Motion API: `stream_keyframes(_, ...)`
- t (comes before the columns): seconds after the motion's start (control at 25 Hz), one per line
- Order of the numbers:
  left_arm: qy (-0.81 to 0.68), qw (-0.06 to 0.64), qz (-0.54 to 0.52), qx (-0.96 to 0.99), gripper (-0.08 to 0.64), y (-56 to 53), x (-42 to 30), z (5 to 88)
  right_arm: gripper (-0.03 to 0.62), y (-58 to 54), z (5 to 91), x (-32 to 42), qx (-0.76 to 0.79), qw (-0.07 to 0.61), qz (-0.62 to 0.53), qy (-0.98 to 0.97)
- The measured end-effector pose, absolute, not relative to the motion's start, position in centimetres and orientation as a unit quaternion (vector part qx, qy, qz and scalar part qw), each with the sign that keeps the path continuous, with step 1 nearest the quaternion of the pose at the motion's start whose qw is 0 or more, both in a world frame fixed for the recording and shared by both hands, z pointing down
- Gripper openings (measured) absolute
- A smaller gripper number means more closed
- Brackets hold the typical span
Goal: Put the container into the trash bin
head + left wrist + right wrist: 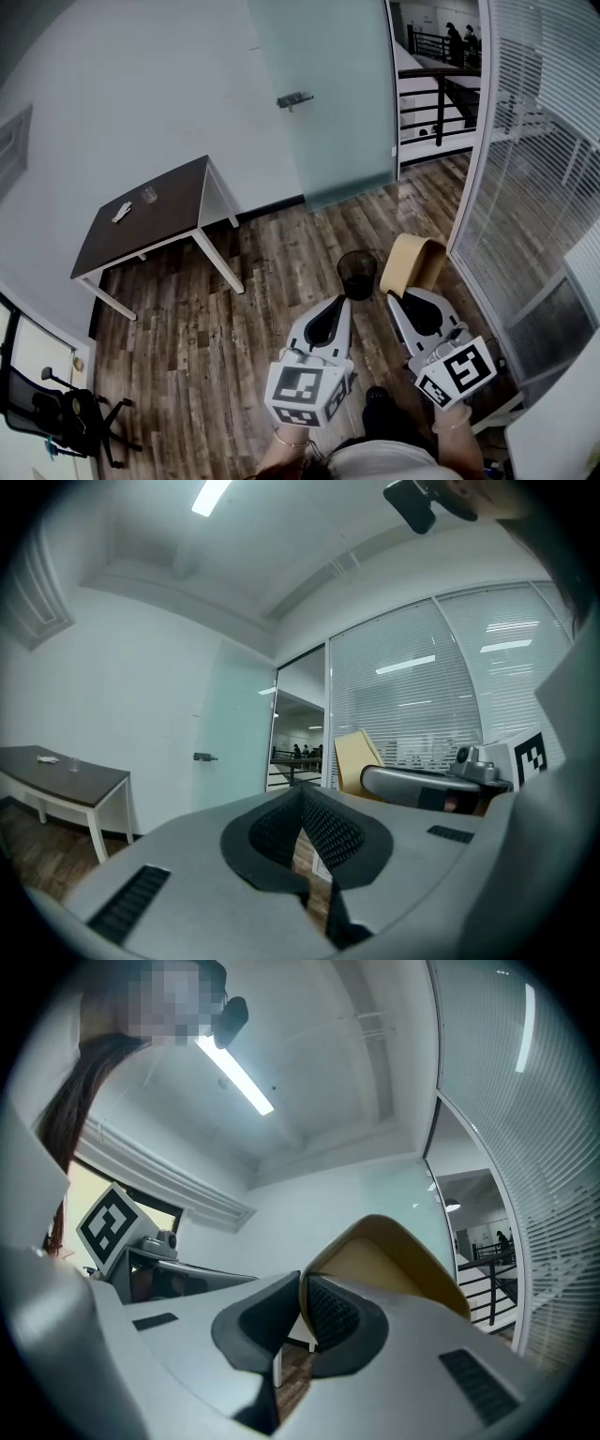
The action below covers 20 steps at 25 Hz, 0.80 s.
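Right now, the right gripper [302, 1283] is clenching the rim of the tan container [394, 1260], its jaws pinching the thin wall between them. The container is sticking out past the jaw tips, held off the wood floor [187, 347] and just beside the black mesh trash bin [356, 272], not in it. The left gripper [302, 794] is pointing alongside, its jaws pressed together on nothing. A dark table [173, 202] is standing well apart, by the white wall.
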<state>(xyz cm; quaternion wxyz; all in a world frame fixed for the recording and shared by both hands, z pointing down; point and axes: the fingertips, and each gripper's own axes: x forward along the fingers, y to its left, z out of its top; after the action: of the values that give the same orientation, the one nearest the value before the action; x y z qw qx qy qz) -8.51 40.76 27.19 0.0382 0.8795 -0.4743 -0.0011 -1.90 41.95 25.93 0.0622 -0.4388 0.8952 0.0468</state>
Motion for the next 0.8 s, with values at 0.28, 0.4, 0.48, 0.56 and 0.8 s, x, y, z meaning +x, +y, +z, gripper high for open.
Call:
stream_keyframes(0.28, -0.477, 0.038, 0.003, 0.878, 0.019, 33.1, -5.9, 27.0, 0.028, 34.0, 26.0, 0.5, -0.433, 0.071, 0.038, 0.898)
stream_keyframes(0.4, -0.479, 0.037, 0.003, 0.877, 0.02, 30.2, -4.6, 26.6, 0.028, 31.3, 25.6, 2.0, -0.432, 0.075, 0.038, 0.898)
stream_keyframes(0.48, -0.48, 0.034, 0.004, 0.877, 0.019, 28.5, -3.7, 26.3, 0.028, 29.5, 25.2, 2.9, -0.432, 0.079, 0.038, 0.897)
stream_keyframes(0.56, -0.481, 0.033, 0.004, 0.876, 0.019, 26.6, -2.8, 26.0, 0.028, 27.5, 24.9, 3.8, -0.431, 0.081, 0.039, 0.898)
stream_keyframes(0.8, -0.489, 0.039, 0.005, 0.871, 0.019, 21.4, -0.2, 26.1, 0.028, 22.4, 24.5, 6.4, -0.419, 0.083, 0.038, 0.903)
